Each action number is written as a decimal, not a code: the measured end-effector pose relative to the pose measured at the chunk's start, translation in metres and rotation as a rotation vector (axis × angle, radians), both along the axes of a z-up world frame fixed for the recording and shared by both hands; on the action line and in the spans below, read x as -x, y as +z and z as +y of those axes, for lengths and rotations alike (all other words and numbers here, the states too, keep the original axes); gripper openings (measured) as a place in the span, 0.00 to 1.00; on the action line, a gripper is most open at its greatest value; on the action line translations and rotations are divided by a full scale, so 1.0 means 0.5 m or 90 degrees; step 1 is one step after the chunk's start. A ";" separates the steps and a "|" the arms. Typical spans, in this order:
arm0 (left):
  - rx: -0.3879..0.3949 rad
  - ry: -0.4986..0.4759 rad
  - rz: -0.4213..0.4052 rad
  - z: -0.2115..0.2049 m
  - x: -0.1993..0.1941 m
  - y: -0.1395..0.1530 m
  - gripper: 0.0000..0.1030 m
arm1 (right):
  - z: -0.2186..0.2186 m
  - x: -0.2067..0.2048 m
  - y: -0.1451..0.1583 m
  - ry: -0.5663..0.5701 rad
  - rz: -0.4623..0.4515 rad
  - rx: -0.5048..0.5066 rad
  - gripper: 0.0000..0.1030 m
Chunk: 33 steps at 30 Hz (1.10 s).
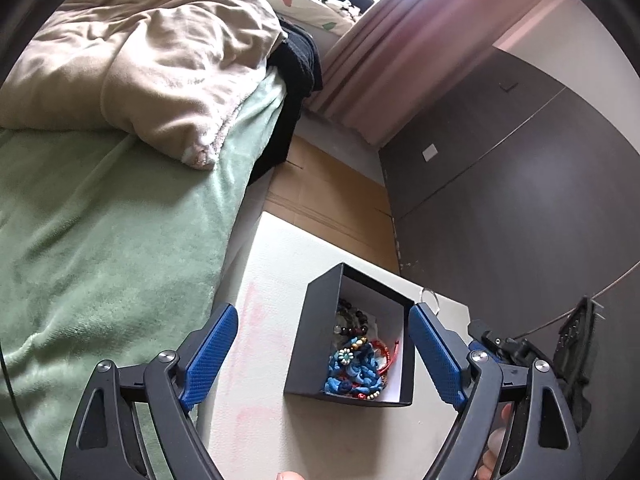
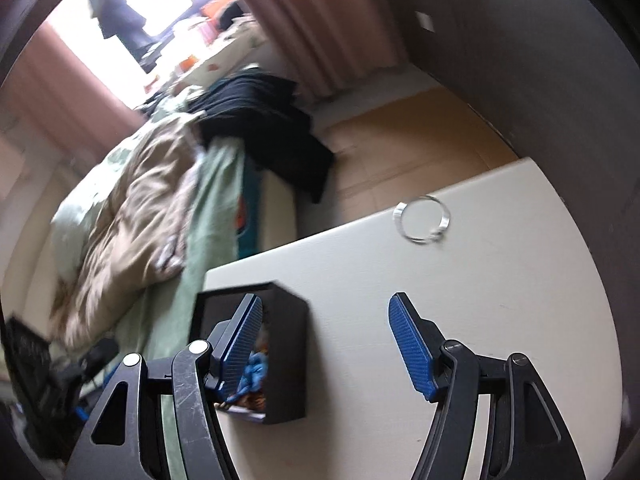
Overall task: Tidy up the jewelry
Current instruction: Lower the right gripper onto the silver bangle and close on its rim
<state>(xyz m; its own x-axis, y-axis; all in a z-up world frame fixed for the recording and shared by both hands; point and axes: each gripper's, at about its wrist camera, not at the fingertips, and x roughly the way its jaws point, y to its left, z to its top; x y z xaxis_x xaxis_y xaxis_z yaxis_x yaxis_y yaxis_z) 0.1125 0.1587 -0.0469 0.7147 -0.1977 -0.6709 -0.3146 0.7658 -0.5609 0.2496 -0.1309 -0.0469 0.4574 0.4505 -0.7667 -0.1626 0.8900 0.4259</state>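
Note:
A black square box with a white inside stands on the white table. It holds several pieces of jewelry: dark bead bracelets, a blue braided piece and a red cord. My left gripper is open and empty, its fingers on either side of the box, above it. A silver bangle lies on the table beyond my right gripper, which is open and empty, just right of the box. The bangle's edge shows in the left wrist view.
A bed with a green sheet and beige duvet runs along the table's left side. Dark wardrobe doors stand to the right. Wooden floor and pink curtains lie beyond the table.

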 end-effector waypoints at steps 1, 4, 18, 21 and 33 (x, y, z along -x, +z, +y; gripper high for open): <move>0.000 0.004 -0.001 0.002 -0.001 0.001 0.85 | -0.003 -0.005 0.000 -0.002 -0.003 0.006 0.65; -0.017 0.022 0.002 0.005 -0.001 0.001 0.86 | -0.001 -0.018 -0.002 -0.002 -0.002 0.044 0.65; -0.019 0.033 0.040 0.006 -0.019 -0.027 0.86 | -0.016 -0.123 -0.074 -0.014 0.055 0.171 0.39; -0.018 0.037 0.046 0.008 -0.021 -0.034 0.86 | -0.022 -0.140 -0.091 -0.036 0.063 0.186 0.36; -0.042 0.037 0.070 0.000 -0.036 -0.052 0.86 | 0.006 -0.178 -0.121 -0.079 0.047 0.273 0.28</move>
<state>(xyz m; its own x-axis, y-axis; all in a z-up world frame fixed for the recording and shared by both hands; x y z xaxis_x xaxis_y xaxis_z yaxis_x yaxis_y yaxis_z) 0.1303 0.1587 -0.0729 0.6458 -0.1101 -0.7555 -0.4164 0.7786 -0.4694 0.3386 -0.1280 -0.1074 0.4257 0.0306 -0.9043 -0.0264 0.9994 0.0214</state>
